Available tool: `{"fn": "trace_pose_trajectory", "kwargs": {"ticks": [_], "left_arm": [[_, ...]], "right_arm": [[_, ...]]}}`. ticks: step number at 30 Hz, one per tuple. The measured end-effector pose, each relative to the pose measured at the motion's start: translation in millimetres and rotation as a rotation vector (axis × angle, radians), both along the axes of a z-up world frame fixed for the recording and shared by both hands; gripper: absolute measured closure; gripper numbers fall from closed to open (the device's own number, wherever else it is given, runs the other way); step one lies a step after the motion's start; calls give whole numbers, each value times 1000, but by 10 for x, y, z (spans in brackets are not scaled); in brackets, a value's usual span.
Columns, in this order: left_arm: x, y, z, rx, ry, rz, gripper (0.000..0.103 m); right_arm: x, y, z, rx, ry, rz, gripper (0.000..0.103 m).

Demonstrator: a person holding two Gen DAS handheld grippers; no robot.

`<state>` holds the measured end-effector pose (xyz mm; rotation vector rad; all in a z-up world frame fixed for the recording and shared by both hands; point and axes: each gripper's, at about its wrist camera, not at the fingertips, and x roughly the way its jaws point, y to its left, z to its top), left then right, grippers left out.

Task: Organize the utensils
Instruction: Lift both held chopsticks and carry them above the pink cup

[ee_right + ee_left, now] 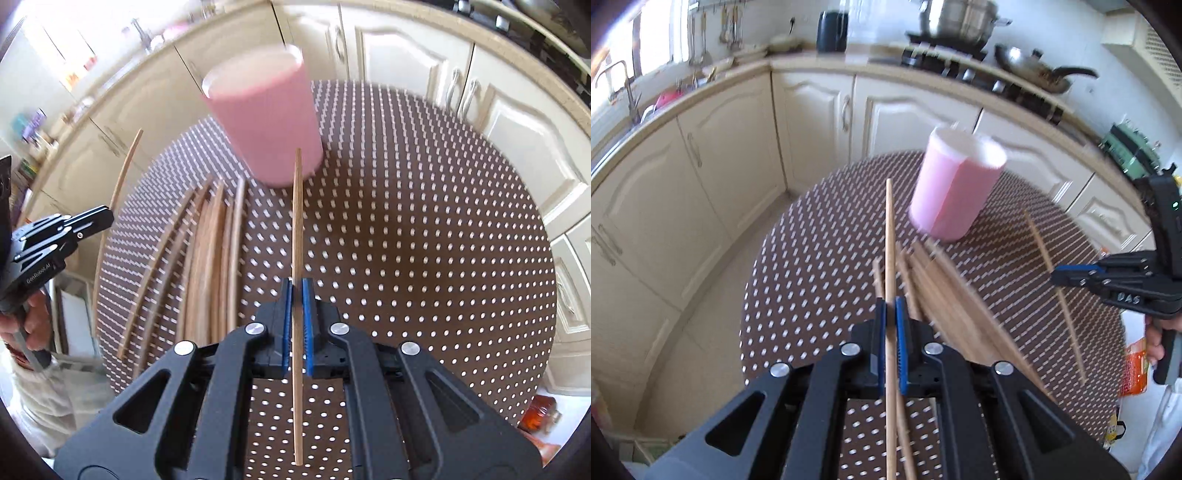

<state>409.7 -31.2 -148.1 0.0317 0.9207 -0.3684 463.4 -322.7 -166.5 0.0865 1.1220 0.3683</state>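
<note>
My two claws each pinch one chopstick.
My left gripper (891,314) squeezes a chopstick (891,236) near the pink cup (955,188); my right gripper (298,295), near it too, squeezes another chopstick (297,221). One claw reads "GenRobot.AI".

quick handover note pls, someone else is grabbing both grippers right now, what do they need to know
Left gripper: shut on a chopstick, tip aimed toward the pink cup.
Right gripper: shut on its own chopstick, also pointing at the cup.
Pink cup stands upright at the far side of the dotted table; whether anything is already inside it cannot be seen.
Loose pile of chopsticks lies flat on the table between the two grippers.
Done: one stick picked up per gripper.
Left: likely drop both held sticks into the cup, then collect the pile.
</note>
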Motion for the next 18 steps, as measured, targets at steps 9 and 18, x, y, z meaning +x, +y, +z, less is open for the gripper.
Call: {"fn": "trace_pose_trajectory", "kwargs": {"ticks": [9,18], "left_arm": [[-118,-398,602,-97,-234,-44,98],[209,-701,980,-252,-424,-7,97]], "right_arm": [[-303,-127,689,125,-225,-8,97],[-191,63,1357,162,-534,-64,97]]}}
